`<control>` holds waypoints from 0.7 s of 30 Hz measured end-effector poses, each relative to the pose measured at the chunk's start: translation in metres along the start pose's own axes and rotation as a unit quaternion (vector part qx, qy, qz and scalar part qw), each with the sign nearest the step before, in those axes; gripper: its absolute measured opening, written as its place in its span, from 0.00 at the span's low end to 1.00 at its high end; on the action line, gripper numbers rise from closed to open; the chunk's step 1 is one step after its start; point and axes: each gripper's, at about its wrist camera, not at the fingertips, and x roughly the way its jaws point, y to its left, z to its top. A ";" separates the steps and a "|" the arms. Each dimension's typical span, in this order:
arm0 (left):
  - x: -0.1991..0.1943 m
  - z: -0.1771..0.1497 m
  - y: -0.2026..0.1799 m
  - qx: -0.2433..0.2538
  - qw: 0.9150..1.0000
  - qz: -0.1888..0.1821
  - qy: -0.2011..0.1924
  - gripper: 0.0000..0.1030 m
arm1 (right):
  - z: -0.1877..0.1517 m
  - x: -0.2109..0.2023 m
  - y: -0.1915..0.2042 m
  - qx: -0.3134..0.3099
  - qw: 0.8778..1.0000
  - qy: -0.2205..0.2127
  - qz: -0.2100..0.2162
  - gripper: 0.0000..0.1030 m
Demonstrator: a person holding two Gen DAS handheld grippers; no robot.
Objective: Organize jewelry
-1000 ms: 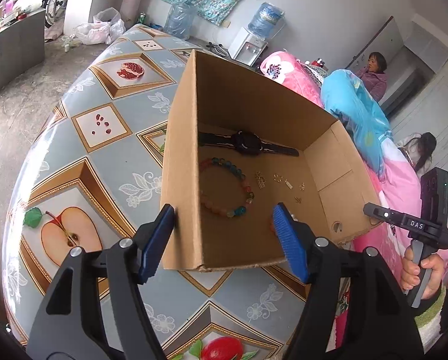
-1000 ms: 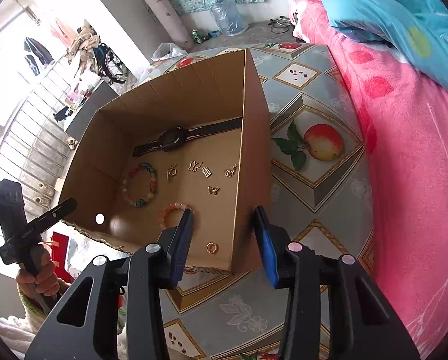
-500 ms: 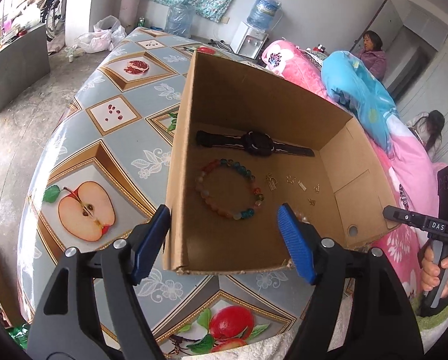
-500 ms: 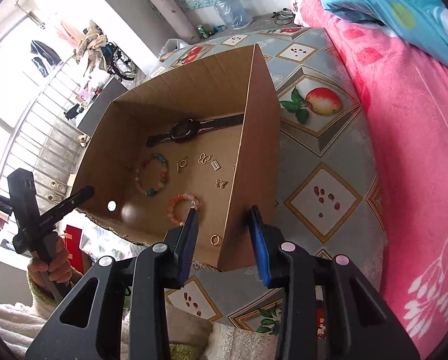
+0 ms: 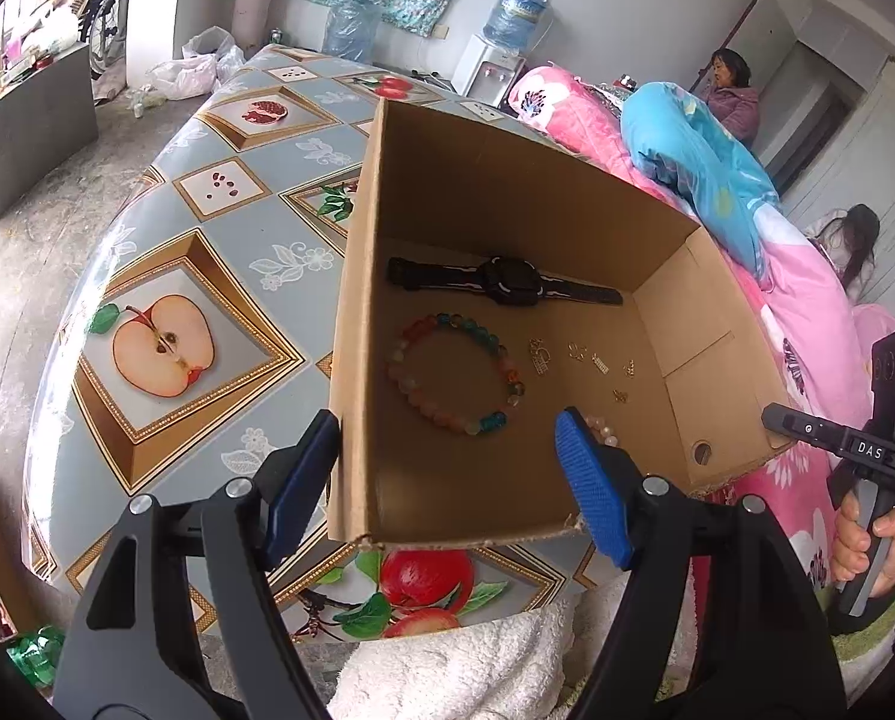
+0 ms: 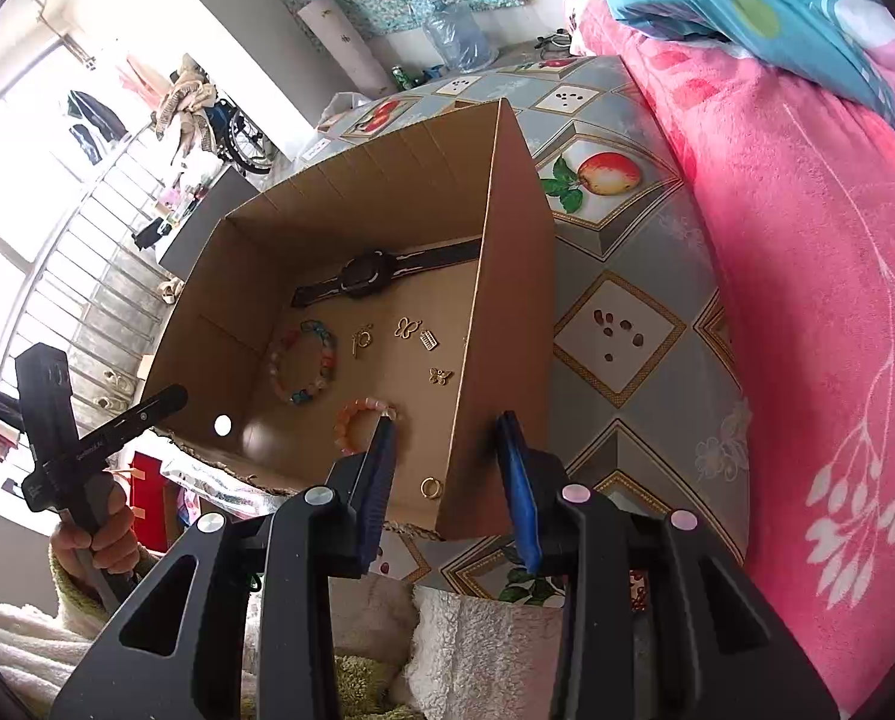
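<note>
An open cardboard box (image 5: 507,192) (image 6: 510,300) sits at the near edge of the fruit-patterned table (image 5: 219,222). On its floor lie a black watch (image 5: 507,285) (image 6: 366,273), a multicolour bead bracelet (image 5: 489,420) (image 6: 327,354), a pink bead bracelet (image 5: 600,426) (image 6: 357,408), small gold charms (image 5: 597,363) (image 6: 408,327) and a gold ring (image 6: 431,487). My left gripper (image 5: 447,426) stands open astride the box's near left corner, one finger outside and one over the inside. My right gripper (image 6: 447,420) is shut on the box's right wall near the front corner.
Pink and blue bedding (image 6: 807,240) lies along the table's right side. White fleece (image 5: 477,660) shows just below the table's near edge. Beyond the table are a water dispenser (image 5: 489,69), plastic bags and a seated person (image 5: 729,90). The tablecloth (image 6: 621,324) right of the box is bare.
The box has slid toward the table's near edge together with both grippers. The table edge and white fleece have come into view. The left jaws stand slightly wider.
</note>
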 end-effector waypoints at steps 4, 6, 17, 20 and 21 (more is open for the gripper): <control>0.000 -0.002 -0.004 0.010 1.000 0.014 -0.012 0.68 | -0.002 -0.002 0.004 -0.013 1.000 -0.019 -0.009 0.34; -0.003 -0.004 -0.006 0.015 0.999 0.021 -0.026 0.70 | -0.005 -0.007 0.006 -0.021 0.999 -0.035 -0.016 0.40; -0.025 -0.008 -0.008 0.003 0.994 0.081 -0.069 0.84 | -0.029 -0.041 0.011 -0.026 0.993 -0.116 -0.023 0.56; -0.031 -0.009 -0.009 0.004 0.992 0.097 -0.076 0.87 | -0.035 -0.045 0.014 -0.025 0.992 -0.126 -0.017 0.56; -0.033 -0.009 -0.009 0.004 0.992 0.102 -0.079 0.87 | -0.037 -0.047 0.017 -0.026 0.991 -0.128 -0.015 0.56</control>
